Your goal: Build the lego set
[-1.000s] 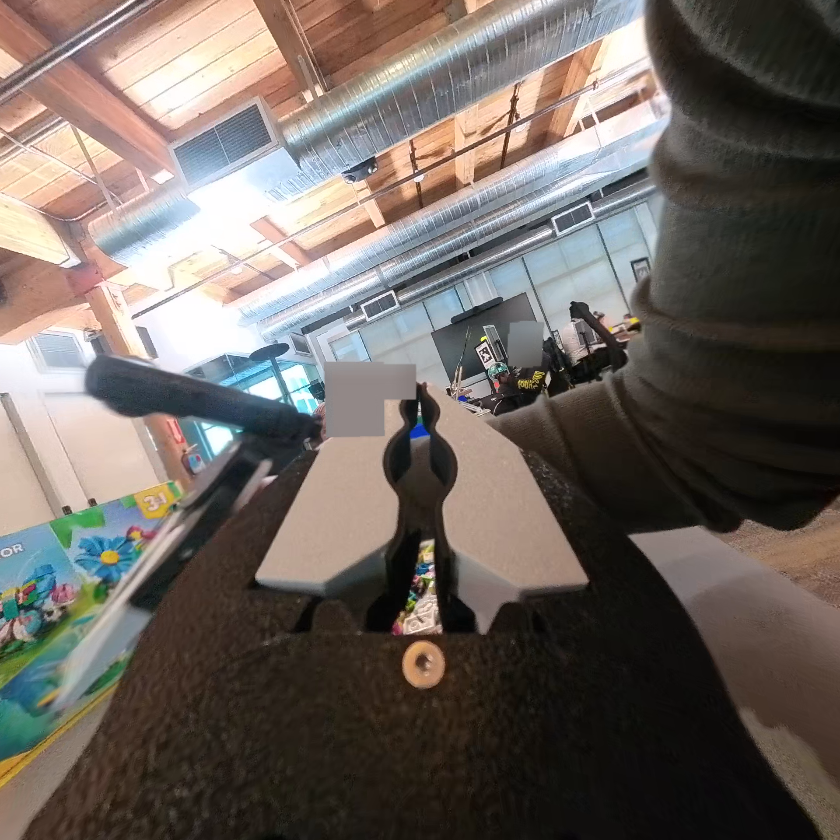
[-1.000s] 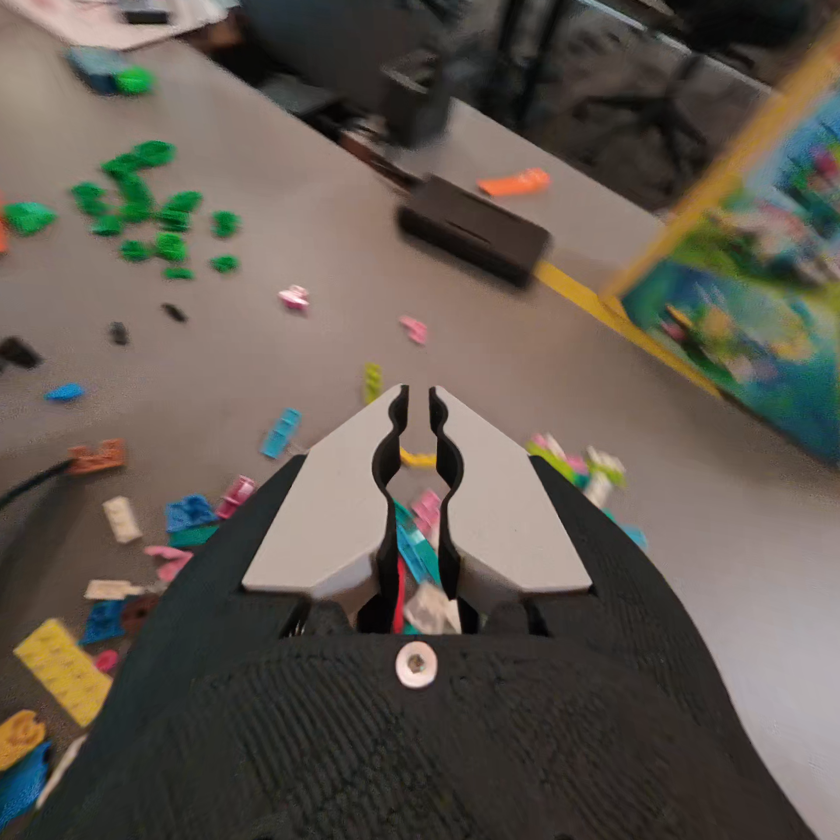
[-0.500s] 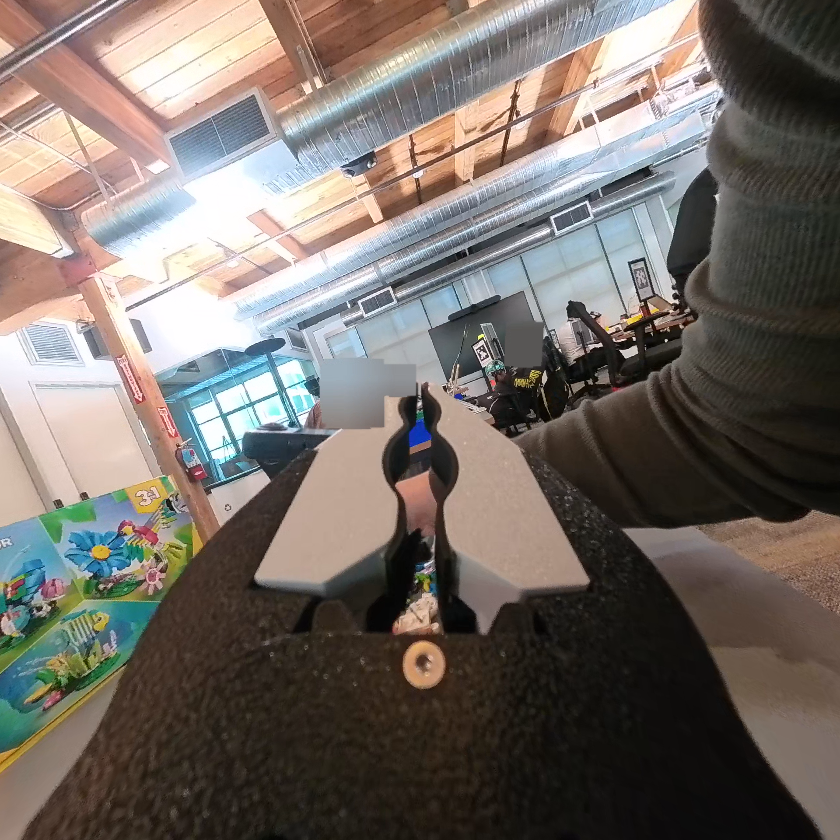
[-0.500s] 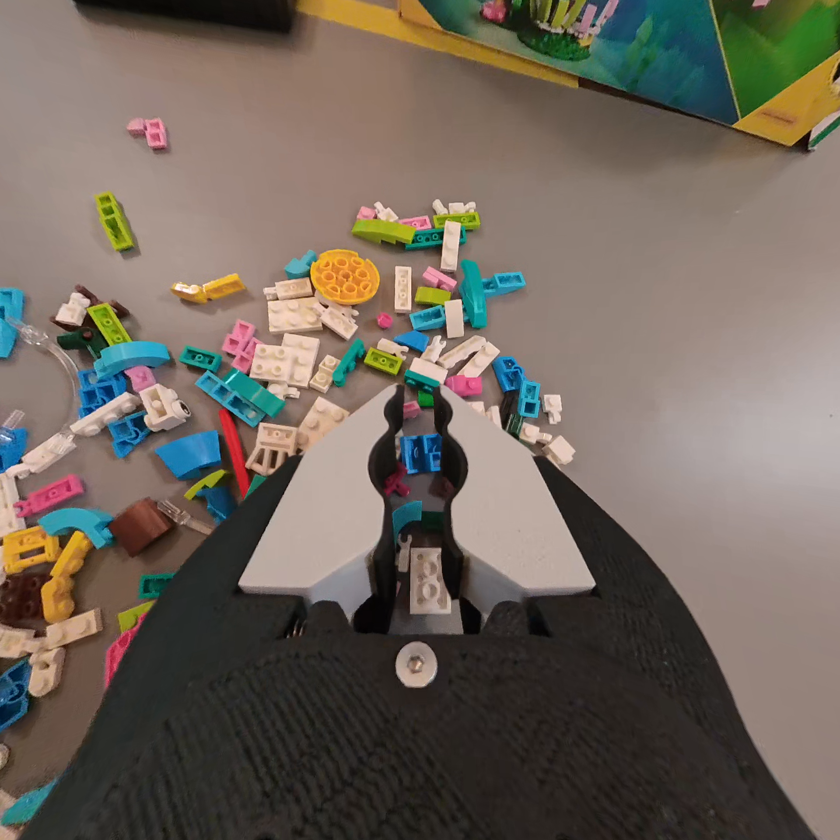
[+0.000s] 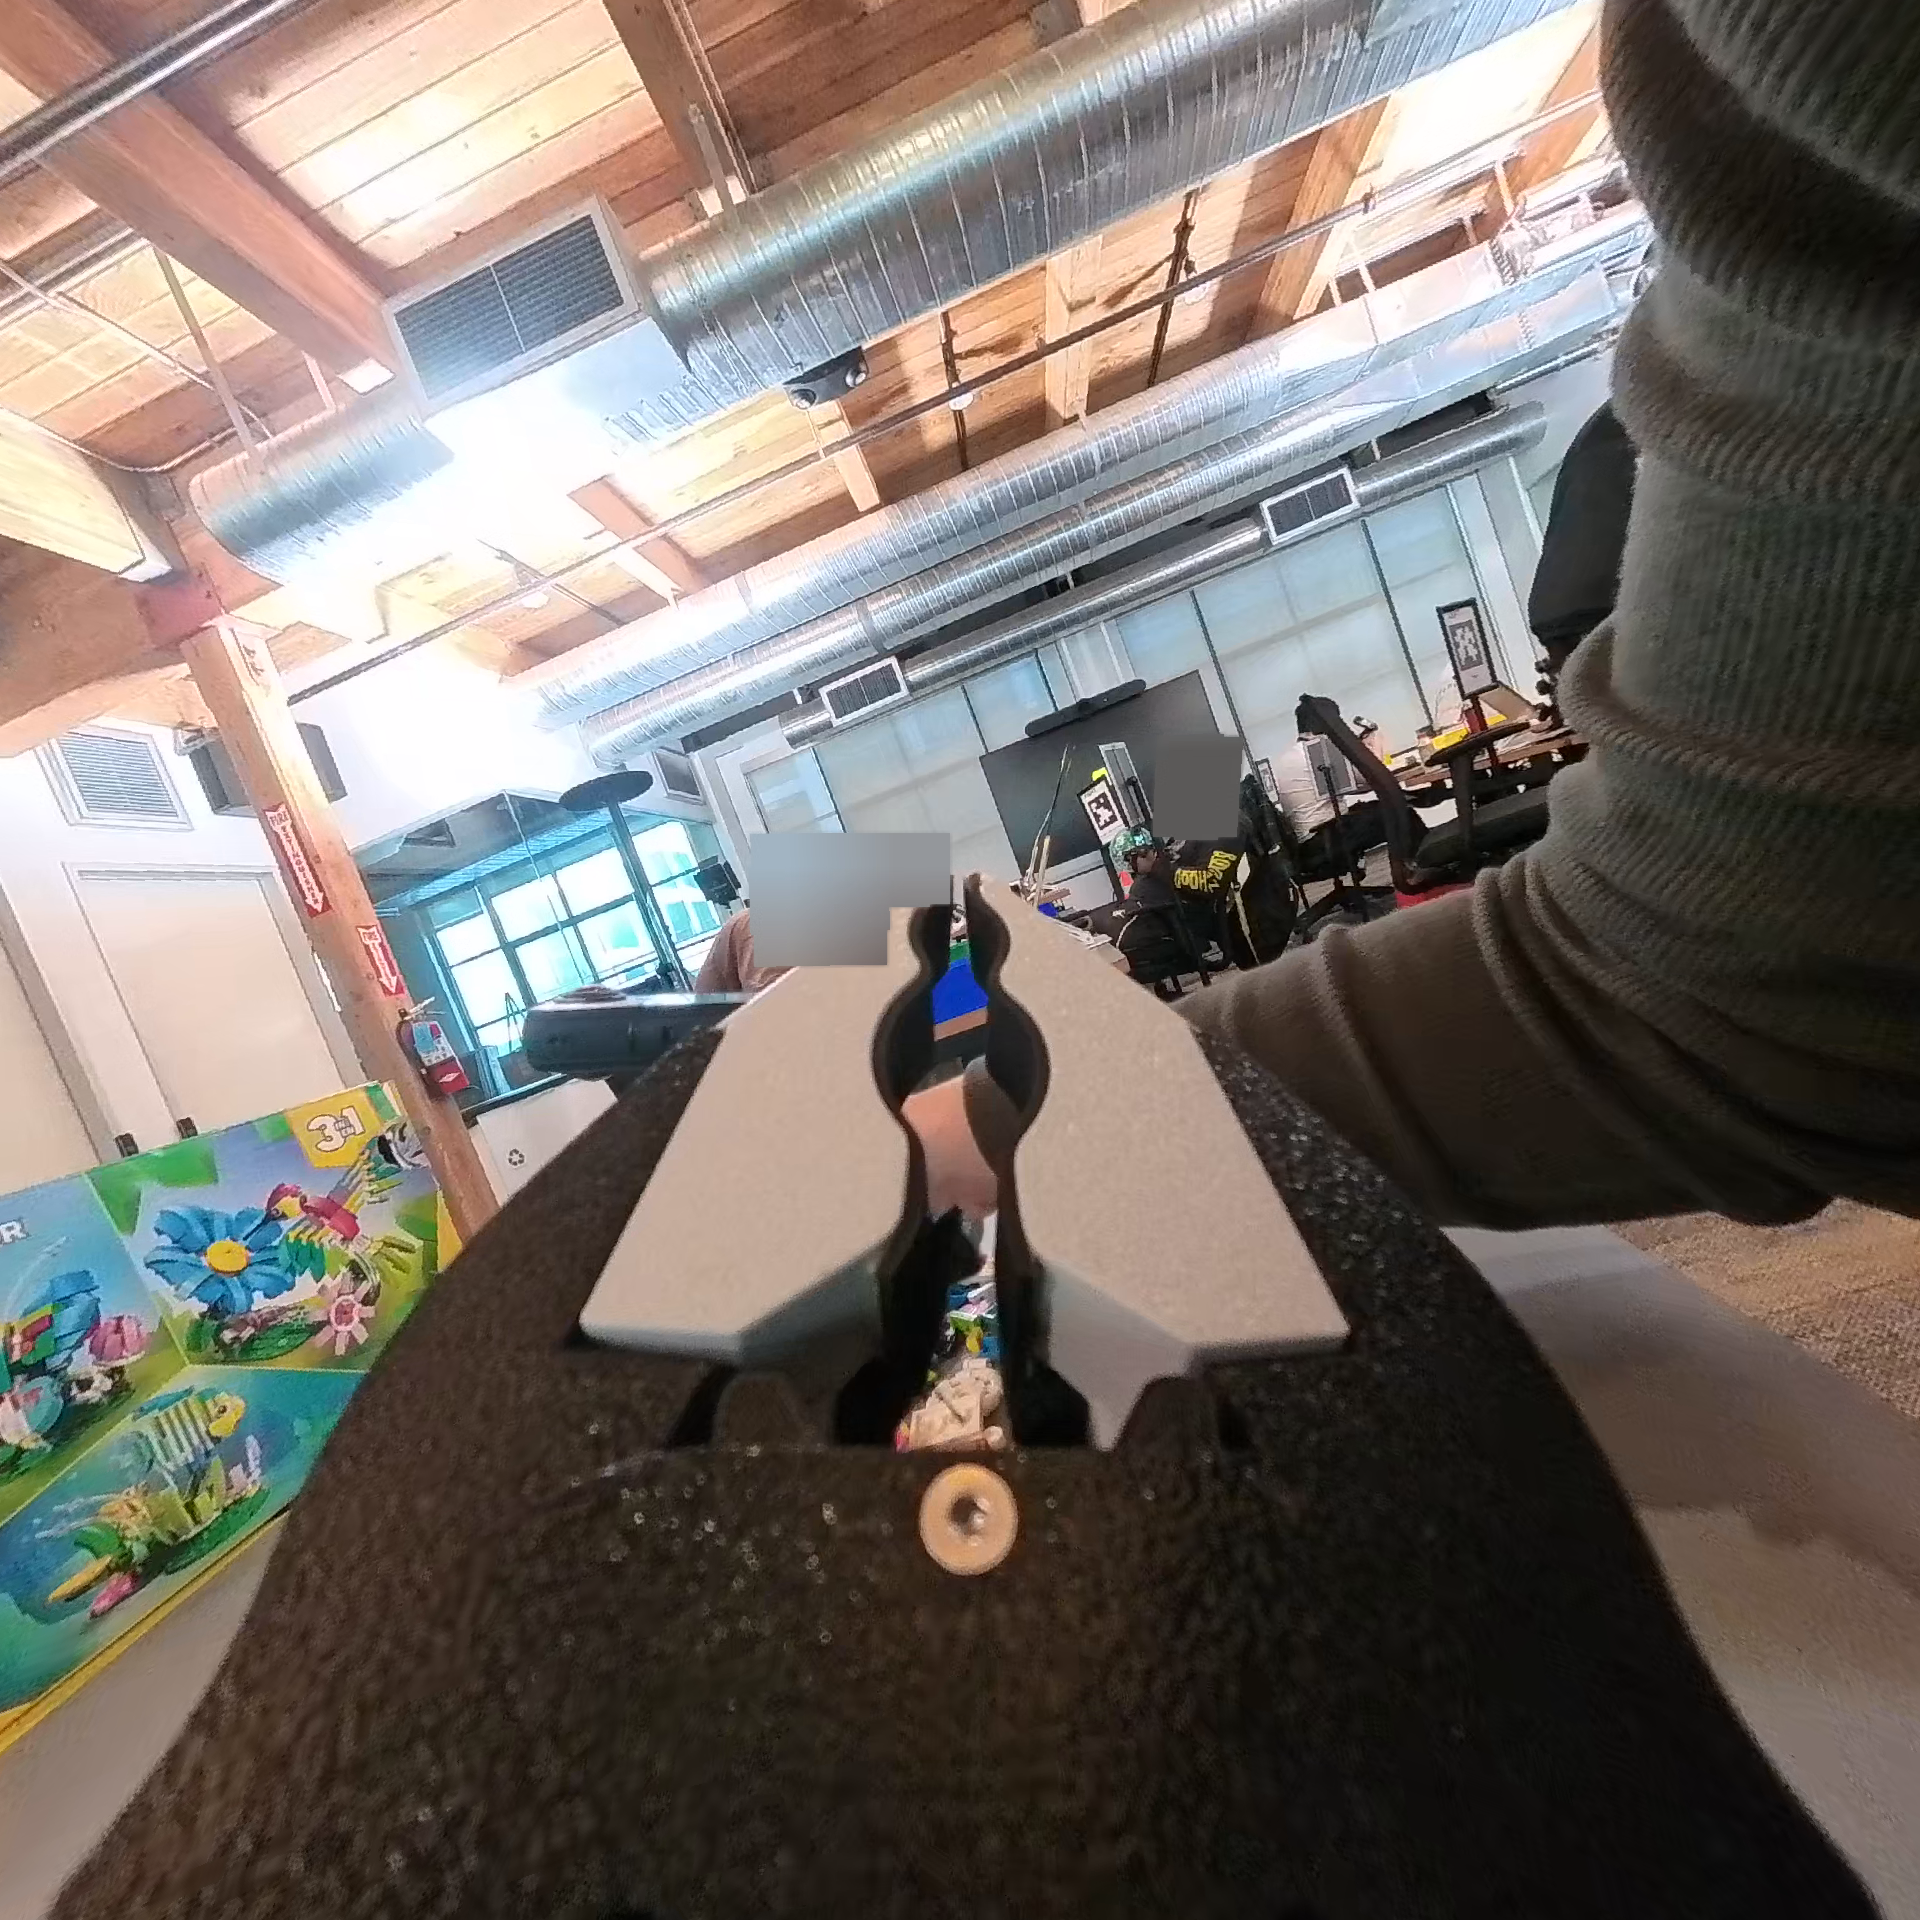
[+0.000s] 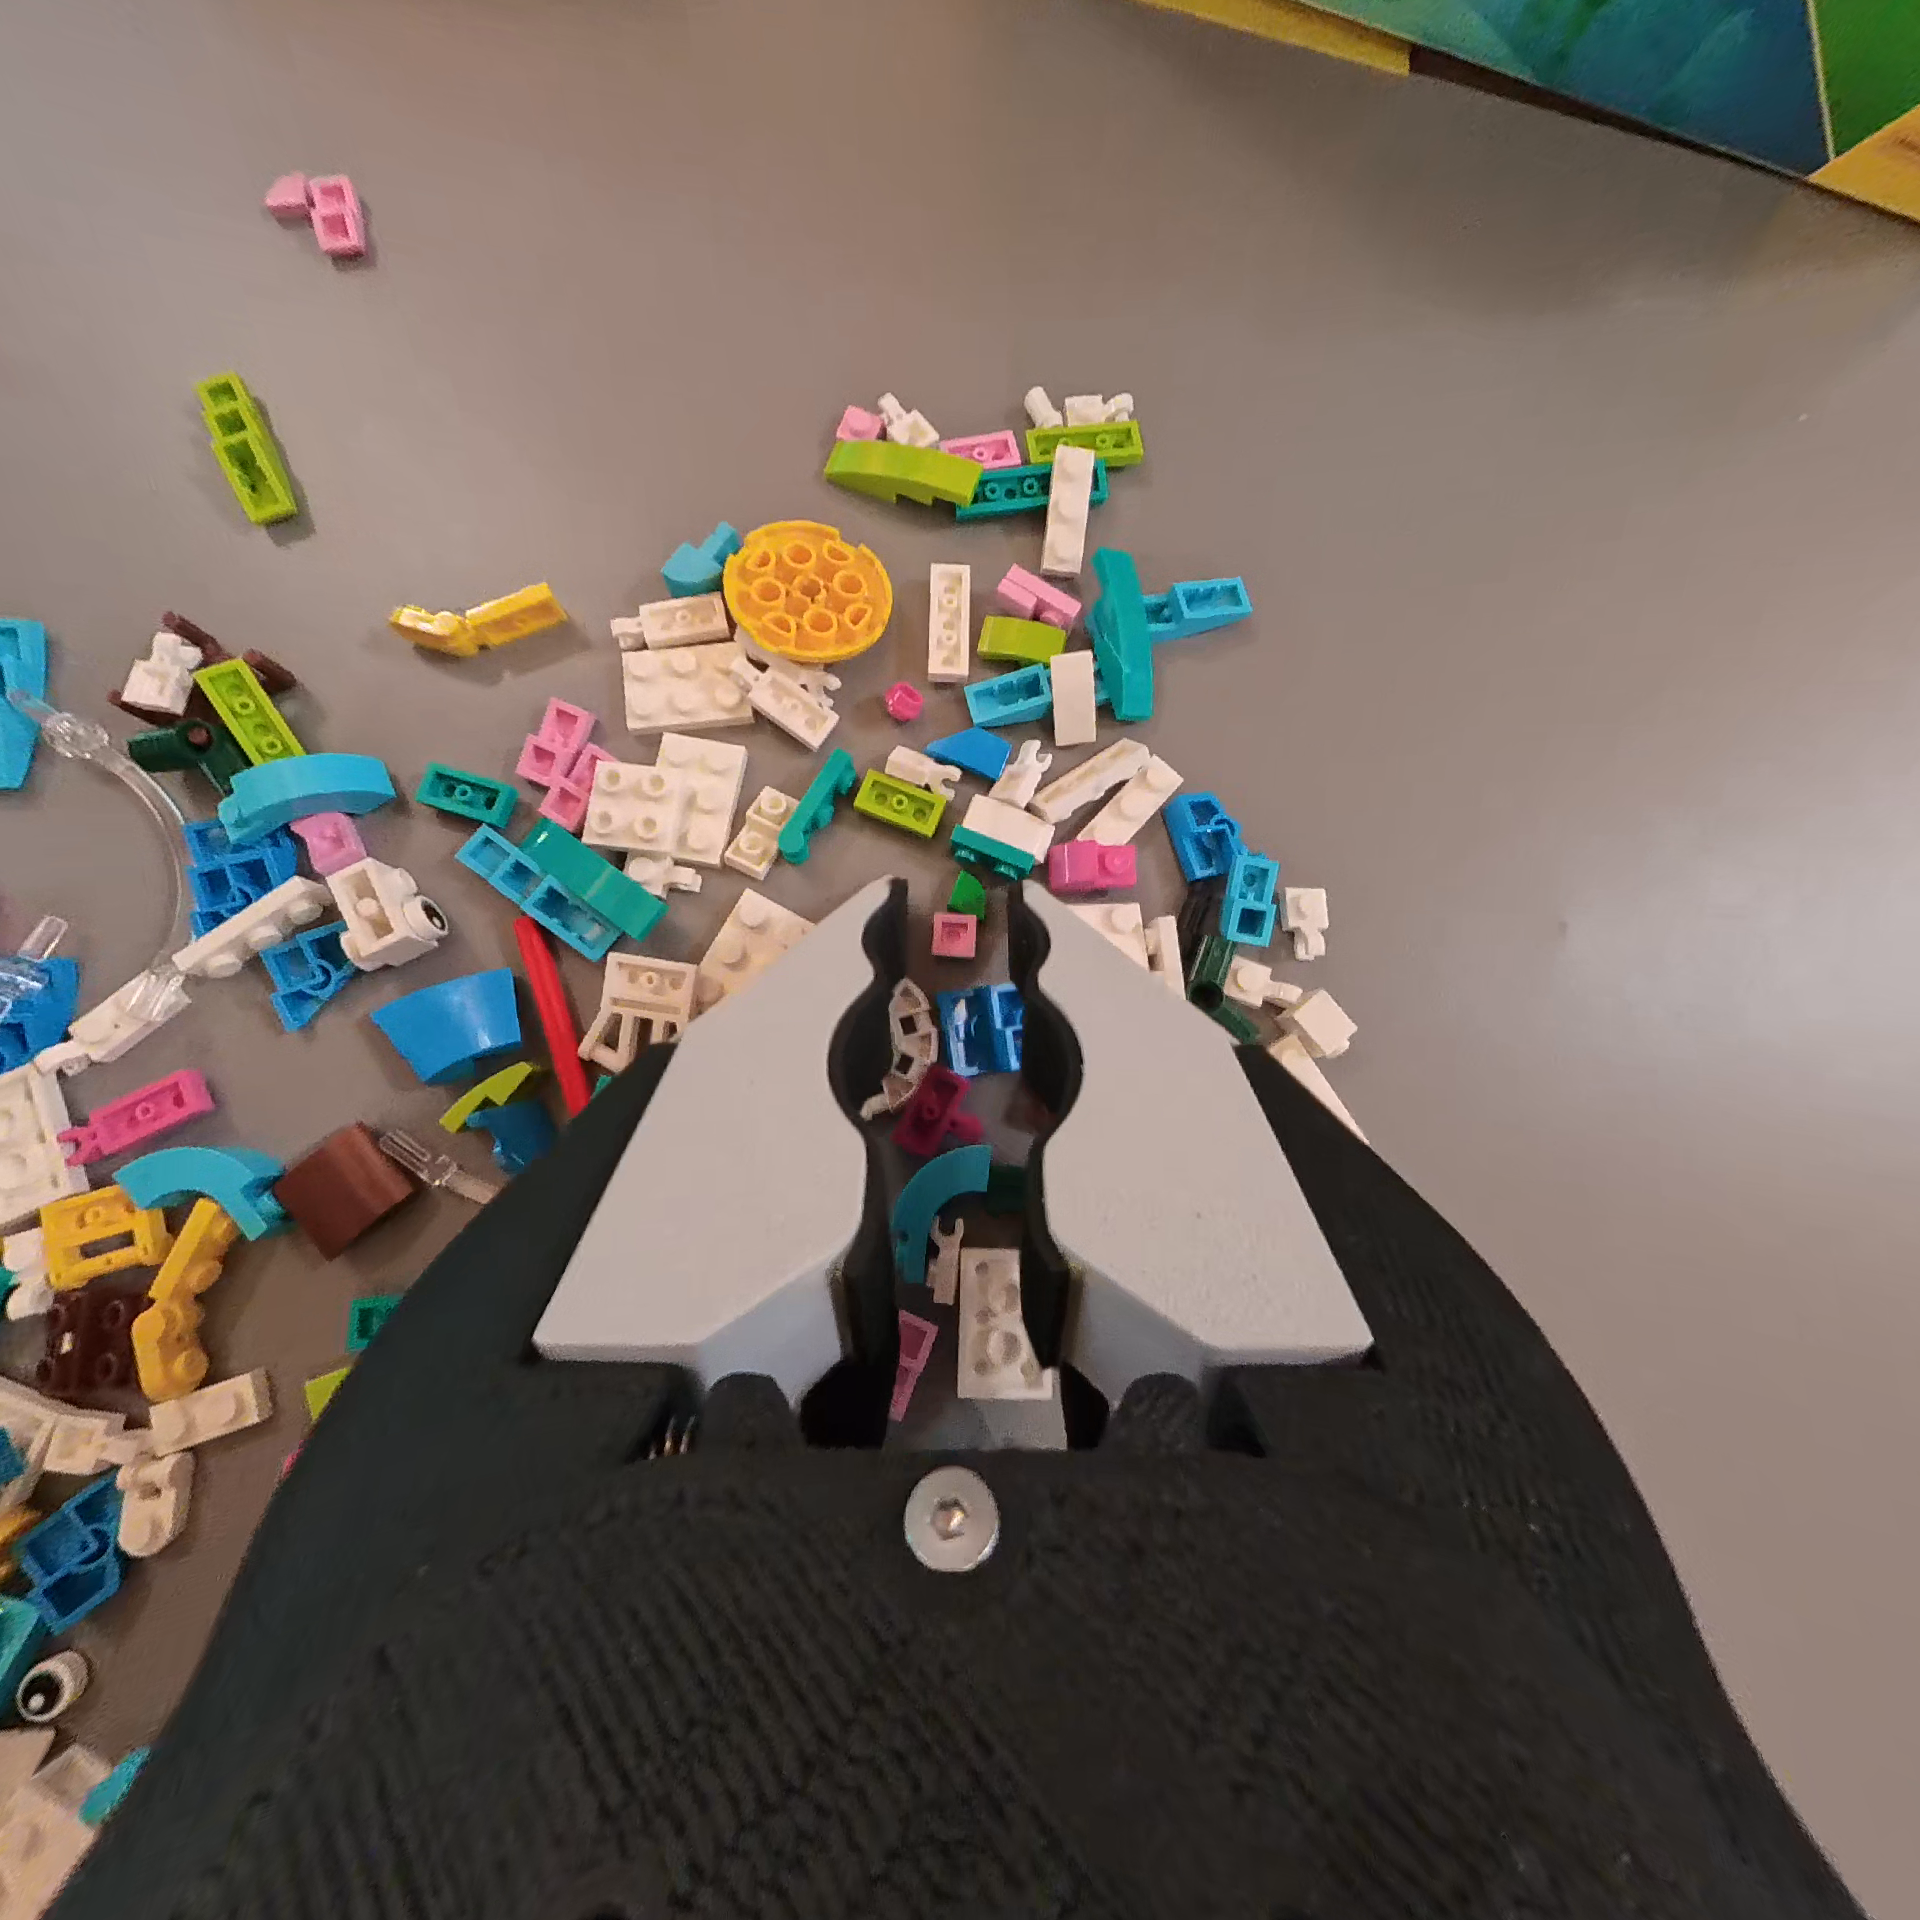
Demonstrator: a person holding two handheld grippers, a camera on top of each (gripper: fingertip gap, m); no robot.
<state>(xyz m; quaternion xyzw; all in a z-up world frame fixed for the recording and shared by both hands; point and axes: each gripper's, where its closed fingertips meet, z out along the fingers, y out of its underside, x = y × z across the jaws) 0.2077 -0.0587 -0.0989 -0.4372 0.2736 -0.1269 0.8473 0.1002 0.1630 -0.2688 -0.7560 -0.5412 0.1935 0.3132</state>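
1. My left gripper (image 5: 961, 914) points up at the room, not the table (image 5: 1662, 1382); its jaws stand a narrow slit apart, grasping nothing. With its camera off the work, I risk swinging it blind into the box (image 5: 177, 1340) or the sleeve (image 5: 1558, 1039) crossing in front.
2. My right gripper (image 6: 961, 899) hovers over the bricks (image 6: 675, 800), jaws slightly parted and empty. The pile lies loose on the table, nothing joined yet by my judgement.
3. The pink stud (image 6: 953, 933) sits between the tips, crowded by a blue brick (image 6: 982, 1027) and a magenta piece (image 6: 935, 1107). Closing here could pinch two at once or flick one away.
4. Pieces are small and smooth; a shallow grip may let one twist or pop out.
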